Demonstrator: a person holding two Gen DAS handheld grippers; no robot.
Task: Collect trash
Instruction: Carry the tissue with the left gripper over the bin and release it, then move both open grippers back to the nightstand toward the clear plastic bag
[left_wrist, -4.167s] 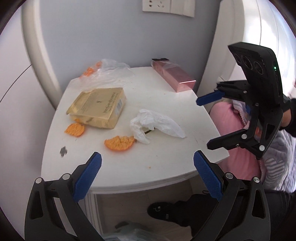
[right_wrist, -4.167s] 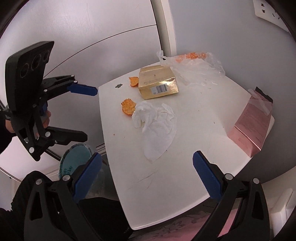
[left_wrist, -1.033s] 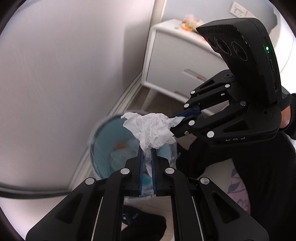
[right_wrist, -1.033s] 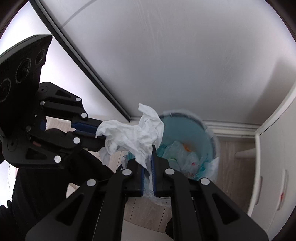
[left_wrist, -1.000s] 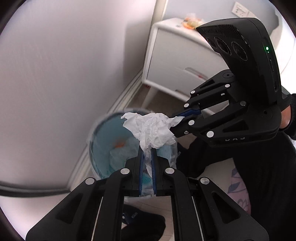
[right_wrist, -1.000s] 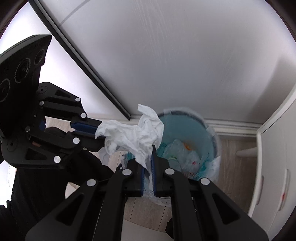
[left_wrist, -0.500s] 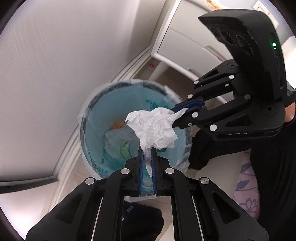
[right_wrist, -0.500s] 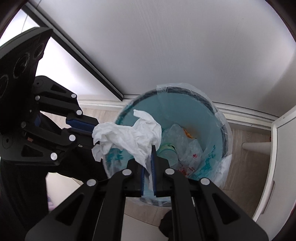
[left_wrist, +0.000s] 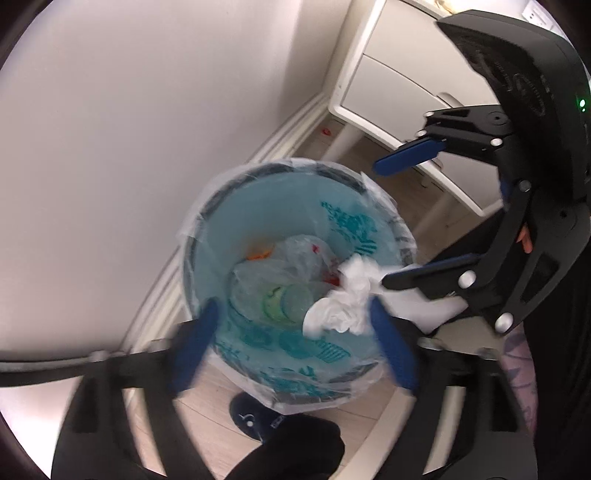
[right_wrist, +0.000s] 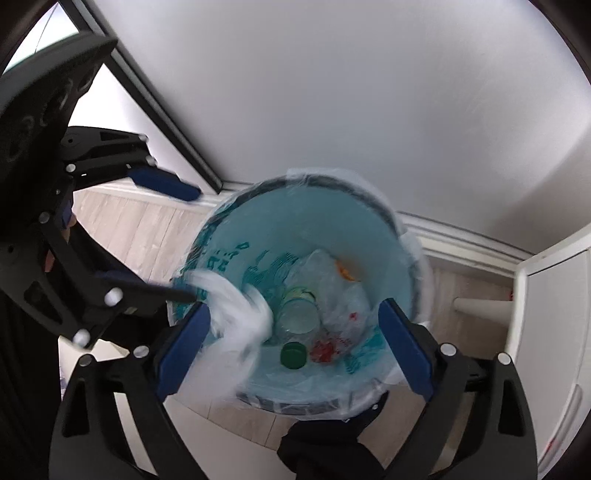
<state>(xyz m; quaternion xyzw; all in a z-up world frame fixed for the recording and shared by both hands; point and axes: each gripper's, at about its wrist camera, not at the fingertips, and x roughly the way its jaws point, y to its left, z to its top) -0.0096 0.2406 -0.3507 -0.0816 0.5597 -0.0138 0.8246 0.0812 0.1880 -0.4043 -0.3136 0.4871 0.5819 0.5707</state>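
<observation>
- Blue pads lined the fingers of both grippers, and both pointed steeply down over the bin.
- The left gripper (left_wrist: 295, 343) had just been opening; its jaws stood spread wide, blurred, with nothing pressed between them.
- The right gripper (right_wrist: 295, 347) had likewise just been opening and stood spread, its pads clear of everything.
- The white tissue (left_wrist: 347, 295) was loose, a crumpled wad just inside the bin's near rim, beside the left gripper's right finger; in the right wrist view it (right_wrist: 240, 314) showed as a smear next to the right gripper's left finger.
- The bin (left_wrist: 236, 206) was round, lined with a pale blue-green plastic bag folded over its rim.
- Inside lay clear plastic wrap, a green cap (right_wrist: 293, 355) and a scrap of orange peel (right_wrist: 345, 271).
- A dark slipper (left_wrist: 255, 417) stood on the wood floor just beside the bin.
- Beyond the bin rose a pale wall and a white cabinet (left_wrist: 399, 92) on legs.
</observation>
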